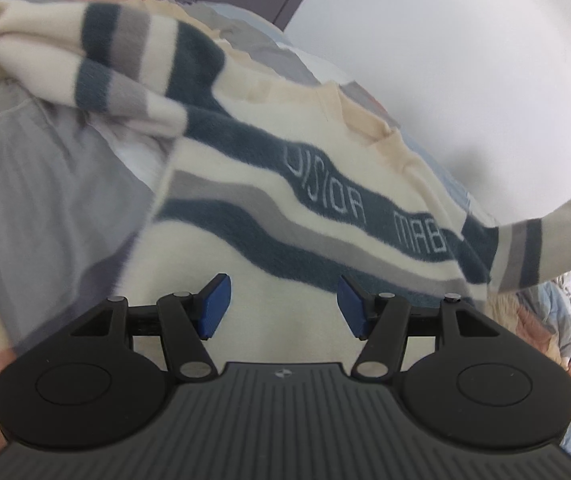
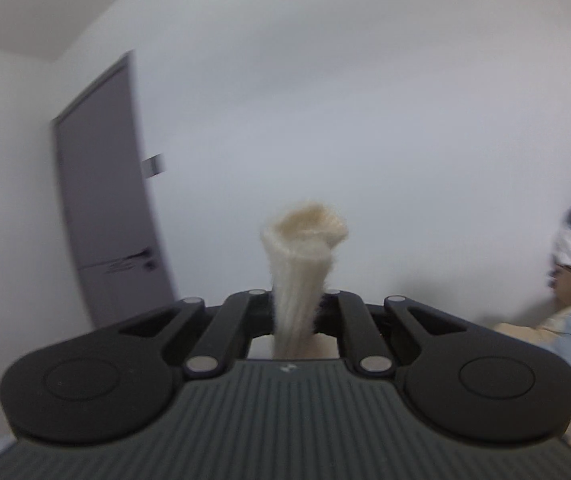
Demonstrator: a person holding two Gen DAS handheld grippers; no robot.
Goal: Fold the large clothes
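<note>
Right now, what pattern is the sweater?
Cream sweater with teal and grey stripes; left wrist view.

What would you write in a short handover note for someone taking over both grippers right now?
Left gripper: jaws open, empty, poised over the sweater.
Right gripper: jaws shut on a cream cuff, raised toward the wall.
Sweater: cream with blue and grey stripes, spread on the bed, one sleeve flopped over.
Done: no finished fold visible.
Left: fold sleeves in, then the body.

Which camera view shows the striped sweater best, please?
The left wrist view: the striped sweater spreads across it, with stripes and lettering visible. The right wrist view shows only a cream cuff pinched in the right gripper.
</note>
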